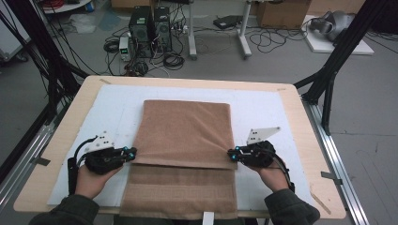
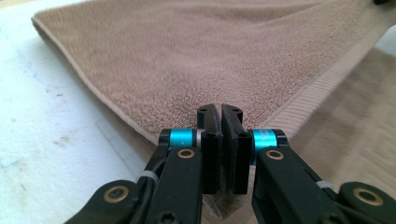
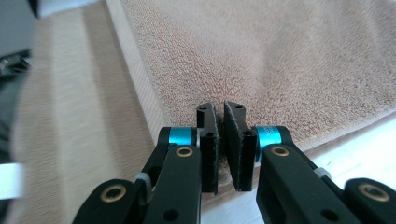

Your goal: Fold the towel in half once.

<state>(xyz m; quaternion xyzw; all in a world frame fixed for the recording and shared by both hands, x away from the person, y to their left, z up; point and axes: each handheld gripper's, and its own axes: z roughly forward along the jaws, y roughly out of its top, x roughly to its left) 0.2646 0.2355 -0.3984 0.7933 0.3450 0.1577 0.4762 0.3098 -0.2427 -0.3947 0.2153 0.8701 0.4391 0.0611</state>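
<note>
A brown terry towel (image 1: 184, 140) lies lengthwise on the middle of the table, its far part folded back over itself so that the doubled layer covers most of the cloth. The near part stays a single layer, shows a woven key-pattern band, and hangs slightly over the table's near edge. In the left gripper view the pile is looped and dense, bordered by a flat ribbed hem (image 2: 322, 84) along the folded layer's edge.

Left gripper (image 1: 132, 153), held in the person's left hand (image 1: 94, 180), is closed on the near left corner of the folded layer; the jaws stand almost together with the cloth's corner pinched between the pads. Right gripper (image 1: 231, 153), held in the right hand (image 1: 272, 177), is likewise closed on the near right corner, the towel's edge caught between its pads. Each gripper carries a grey three-cornered plate on top and blue collars behind the jaws. The pinched corners appear slightly lifted off the lower layer, though the high view is too coarse to be sure.

The towel rests on a white mat (image 1: 263, 110) covering a light wooden table top (image 1: 300, 122). Beyond the table, the grey floor holds two black computer towers (image 1: 150, 30), tangled cables (image 1: 173, 58), the legs of a white stand (image 1: 244, 40) and cardboard boxes (image 1: 281, 13). Black frame struts (image 1: 338, 56) rise at both sides.
</note>
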